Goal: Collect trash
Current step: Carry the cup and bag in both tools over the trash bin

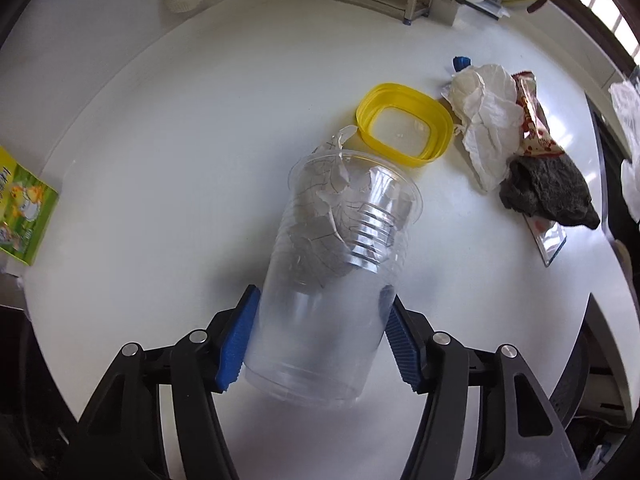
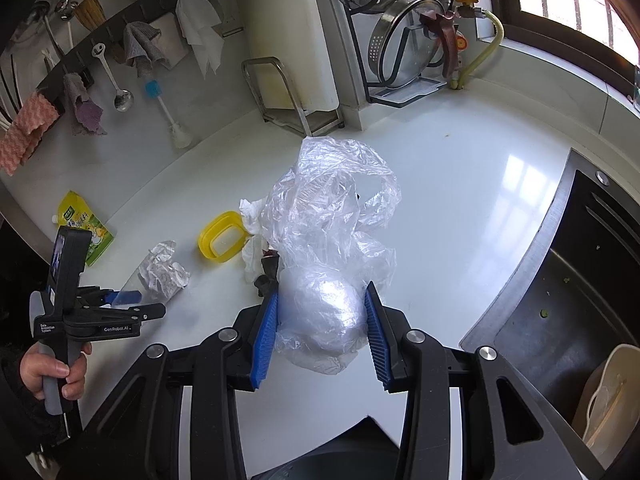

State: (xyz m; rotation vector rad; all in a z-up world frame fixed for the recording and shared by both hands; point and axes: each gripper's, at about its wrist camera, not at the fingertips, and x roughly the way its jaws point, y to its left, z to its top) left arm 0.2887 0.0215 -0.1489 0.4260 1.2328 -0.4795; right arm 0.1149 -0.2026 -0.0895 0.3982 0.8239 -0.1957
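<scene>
White tabletop [image 2: 460,208], sink [image 2: 568,280] at its right edge. Right tool [image 2: 322,320] reaches forward, level, low over the tabletop; blue pads [image 2: 266,332] clamped on a crumpled clear plastic bag [image 2: 328,216], which billows up past the fingertips. Left tool [image 1: 320,320] angles down, pads pressed on both sides of a clear plastic cup [image 1: 332,272] tilted on its side, crumpled paper [image 1: 332,216] inside. Beyond: yellow lid [image 1: 404,124], white tissue [image 1: 484,128], dark rag [image 1: 548,188], red wrapper [image 1: 532,120] clustered together. Person's left hand [image 2: 52,372] grips the handle upright.
</scene>
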